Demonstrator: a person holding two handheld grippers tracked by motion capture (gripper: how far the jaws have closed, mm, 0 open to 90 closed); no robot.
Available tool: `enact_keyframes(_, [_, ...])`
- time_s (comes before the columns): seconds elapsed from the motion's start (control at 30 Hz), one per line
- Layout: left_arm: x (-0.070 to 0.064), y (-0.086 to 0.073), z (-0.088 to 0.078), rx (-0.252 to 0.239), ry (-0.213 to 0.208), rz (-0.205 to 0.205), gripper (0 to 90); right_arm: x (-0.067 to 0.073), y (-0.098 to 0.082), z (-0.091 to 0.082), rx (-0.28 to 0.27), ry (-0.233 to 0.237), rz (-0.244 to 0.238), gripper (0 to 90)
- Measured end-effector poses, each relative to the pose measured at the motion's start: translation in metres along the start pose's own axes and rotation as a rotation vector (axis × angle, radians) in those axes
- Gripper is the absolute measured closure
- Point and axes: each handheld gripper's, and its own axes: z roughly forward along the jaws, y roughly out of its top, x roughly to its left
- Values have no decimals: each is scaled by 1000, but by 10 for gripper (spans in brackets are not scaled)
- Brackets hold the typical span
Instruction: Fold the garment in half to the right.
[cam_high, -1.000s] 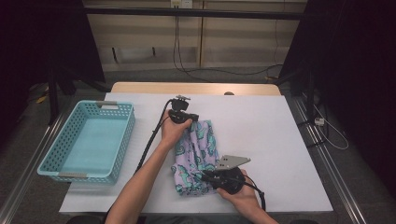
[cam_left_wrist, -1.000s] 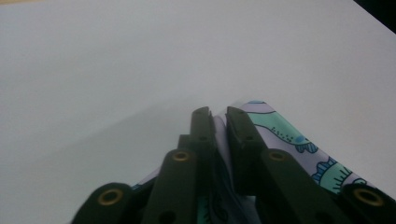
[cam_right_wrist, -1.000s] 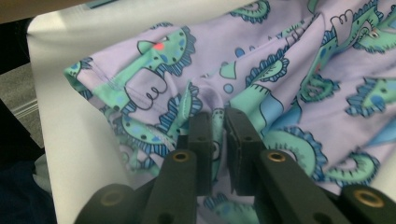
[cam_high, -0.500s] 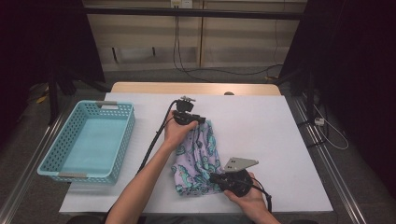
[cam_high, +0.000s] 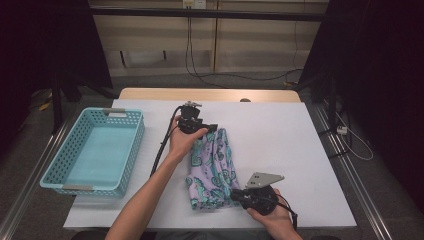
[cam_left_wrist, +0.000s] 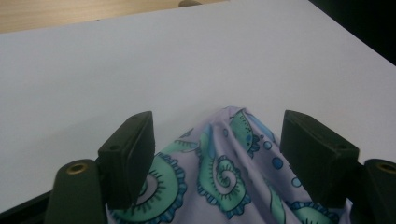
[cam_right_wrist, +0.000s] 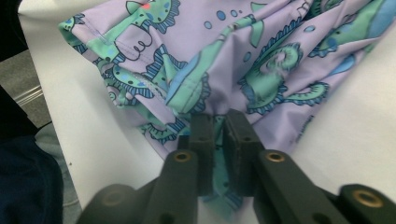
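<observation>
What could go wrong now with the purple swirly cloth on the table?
1. The left gripper has just been opening, its pads off the cloth between them, so that far end could slump and undo the fold.
2. Just the right gripper pinches the cloth, by a thin bunched edge; a tug might slip it free or drag the whole piece crooked.
3. The cloth's near end lies close to the table edge, so a pull that way might slide it off.
</observation>
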Motion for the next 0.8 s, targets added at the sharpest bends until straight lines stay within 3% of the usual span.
enact_keyframes(0.23, [6,-11,-25,-39,32,14,187,-4,6,-16,-41,-38,-8,710])
enact_keyframes(0.3, [7,-15,-31,-28,40,32,183,-6,6,-21,-49,-51,-6,681])
enact_keyframes(0.43, [7,-24,-39,-38,35,26,176,-7,13,-25,-73,-61,0,670])
enact_keyframes(0.53, [4,-31,-43,-29,43,48,168,-8,24,-21,-85,-66,-14,676])
enact_keyframes(0.67, [3,-41,-47,-33,38,48,166,-14,41,-15,-104,-80,-21,682])
enact_keyframes(0.8, [3,-49,-48,-32,29,39,164,-29,54,10,-78,-96,-18,680])
